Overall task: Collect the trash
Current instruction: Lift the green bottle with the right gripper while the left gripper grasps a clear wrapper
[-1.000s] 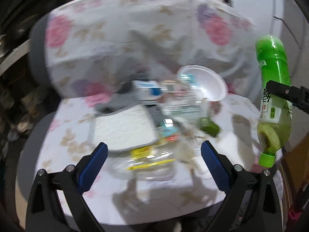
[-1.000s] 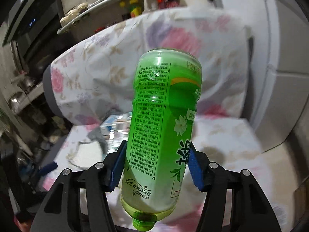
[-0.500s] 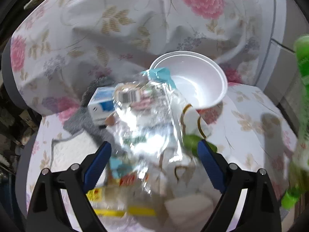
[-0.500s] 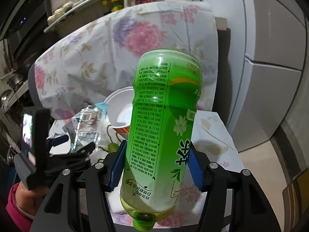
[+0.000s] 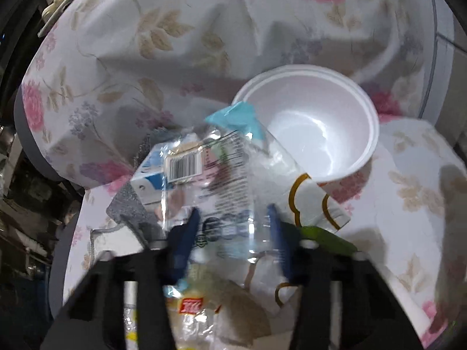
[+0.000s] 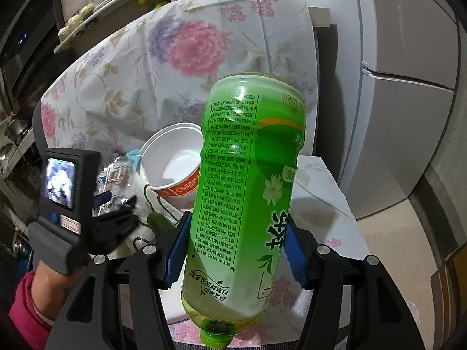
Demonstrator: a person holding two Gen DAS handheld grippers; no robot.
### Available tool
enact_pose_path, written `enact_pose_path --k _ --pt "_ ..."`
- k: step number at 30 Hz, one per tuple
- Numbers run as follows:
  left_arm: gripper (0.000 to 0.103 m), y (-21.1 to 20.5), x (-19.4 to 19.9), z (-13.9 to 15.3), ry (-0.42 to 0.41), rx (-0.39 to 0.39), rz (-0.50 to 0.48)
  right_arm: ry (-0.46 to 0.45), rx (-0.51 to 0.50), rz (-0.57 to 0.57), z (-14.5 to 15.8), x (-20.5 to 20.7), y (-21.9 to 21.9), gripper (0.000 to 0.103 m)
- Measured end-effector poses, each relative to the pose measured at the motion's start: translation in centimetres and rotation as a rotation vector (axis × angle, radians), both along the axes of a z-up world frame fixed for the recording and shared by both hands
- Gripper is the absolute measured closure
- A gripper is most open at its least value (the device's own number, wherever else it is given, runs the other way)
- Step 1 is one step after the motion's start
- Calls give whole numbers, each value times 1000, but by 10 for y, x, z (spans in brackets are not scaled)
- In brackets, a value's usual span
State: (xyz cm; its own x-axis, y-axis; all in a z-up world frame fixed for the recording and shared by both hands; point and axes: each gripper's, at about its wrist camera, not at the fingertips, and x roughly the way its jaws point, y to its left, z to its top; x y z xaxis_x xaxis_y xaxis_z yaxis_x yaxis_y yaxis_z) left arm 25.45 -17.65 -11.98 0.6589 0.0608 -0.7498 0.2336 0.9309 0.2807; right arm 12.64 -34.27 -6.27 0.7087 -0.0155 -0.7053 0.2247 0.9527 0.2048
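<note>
A: How did the left gripper (image 5: 233,218) stand?
B: Its jaws were closing, a clear plastic bottle (image 5: 221,175) between them, its crumpled body stretching ahead past the blue pads. Whether the pads pressed it yet, nobody could tell.
A: And farther out?
B: Beyond the bottle's far end lay a white bowl (image 5: 318,122), tipped on the flowered cloth (image 5: 146,43).
A: The right gripper (image 6: 235,250)?
B: Half open, clamped on a green bottle (image 6: 245,192), cap toward the camera.

green bottle (image 6: 245,192), white bowl (image 5: 315,122), floral cloth (image 5: 146,58)
</note>
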Motion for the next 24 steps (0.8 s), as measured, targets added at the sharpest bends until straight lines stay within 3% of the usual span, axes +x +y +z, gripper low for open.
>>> enact_pose_path --k 3,7,11,15,24 --pt "98 23 -11 29 -25 -139 -33 -18 9 -1 5 -6 0 43" --pt "103 59 -38 78 -42 -389 -134 -48 19 13 16 -15 6 43" --pt "103 81 -74 114 -61 -553 -226 -59 32 34 23 -18 13 43" --pt "103 90 -105 118 -57 -609 -254 -48 26 36 28 -21 21 43" --pt "103 100 -147 70 -33 -557 -220 18 -44 40 18 -48 43 43"
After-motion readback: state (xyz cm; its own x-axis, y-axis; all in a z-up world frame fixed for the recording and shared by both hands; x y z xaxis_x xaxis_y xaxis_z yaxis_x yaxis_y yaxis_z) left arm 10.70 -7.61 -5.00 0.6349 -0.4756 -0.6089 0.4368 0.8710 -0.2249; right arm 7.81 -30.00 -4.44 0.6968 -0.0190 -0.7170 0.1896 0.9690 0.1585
